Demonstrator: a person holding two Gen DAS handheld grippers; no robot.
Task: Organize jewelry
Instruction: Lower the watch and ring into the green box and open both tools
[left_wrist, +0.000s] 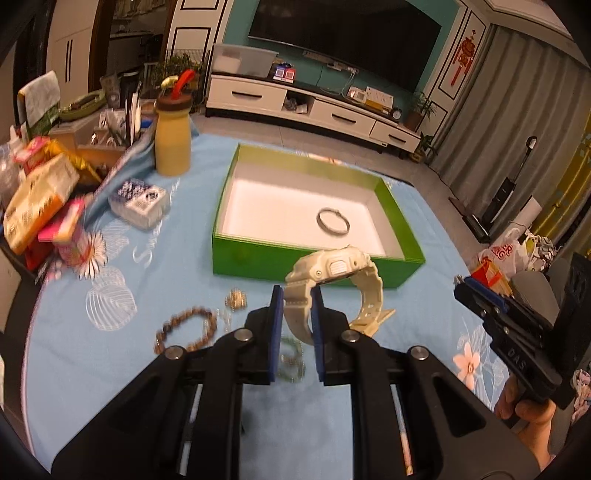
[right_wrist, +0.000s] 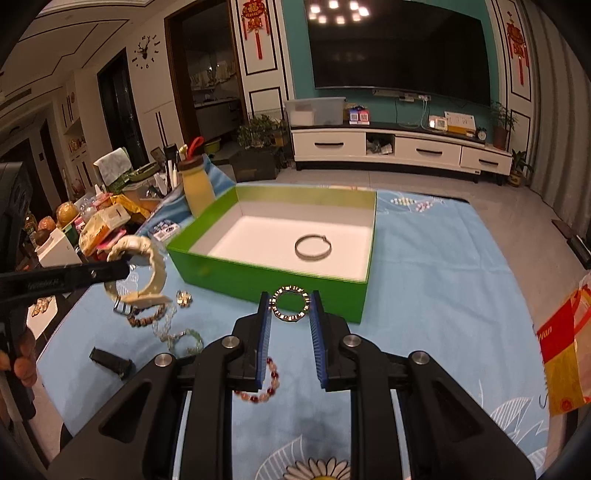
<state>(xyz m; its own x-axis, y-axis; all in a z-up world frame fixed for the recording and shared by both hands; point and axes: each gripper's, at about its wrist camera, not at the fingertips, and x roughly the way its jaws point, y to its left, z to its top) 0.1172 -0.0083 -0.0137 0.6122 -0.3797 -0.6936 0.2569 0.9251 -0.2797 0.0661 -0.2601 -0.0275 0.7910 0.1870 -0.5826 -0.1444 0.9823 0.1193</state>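
Note:
My left gripper (left_wrist: 297, 299) is shut on the strap of a cream wristwatch (left_wrist: 330, 275) and holds it above the blue cloth, just before the green box (left_wrist: 258, 258). The watch also shows at the left of the right wrist view (right_wrist: 142, 269). My right gripper (right_wrist: 290, 306) is shut on a gold-and-dark link bracelet (right_wrist: 289, 303), held up in front of the box (right_wrist: 266, 275). A silver bangle (left_wrist: 333, 220) lies inside the box, also seen in the right wrist view (right_wrist: 313, 246). A brown bead bracelet (left_wrist: 186, 329), a gold charm (left_wrist: 236, 298), a pale green bracelet (right_wrist: 186, 342) and a red bead bracelet (right_wrist: 264, 387) lie on the cloth.
A yellow bottle (left_wrist: 172, 138) stands behind the box at left, beside cluttered packets and boxes (left_wrist: 40, 199). A small black clip (right_wrist: 110, 362) lies on the cloth. A red-and-yellow bag (right_wrist: 565, 350) sits at the table's right edge.

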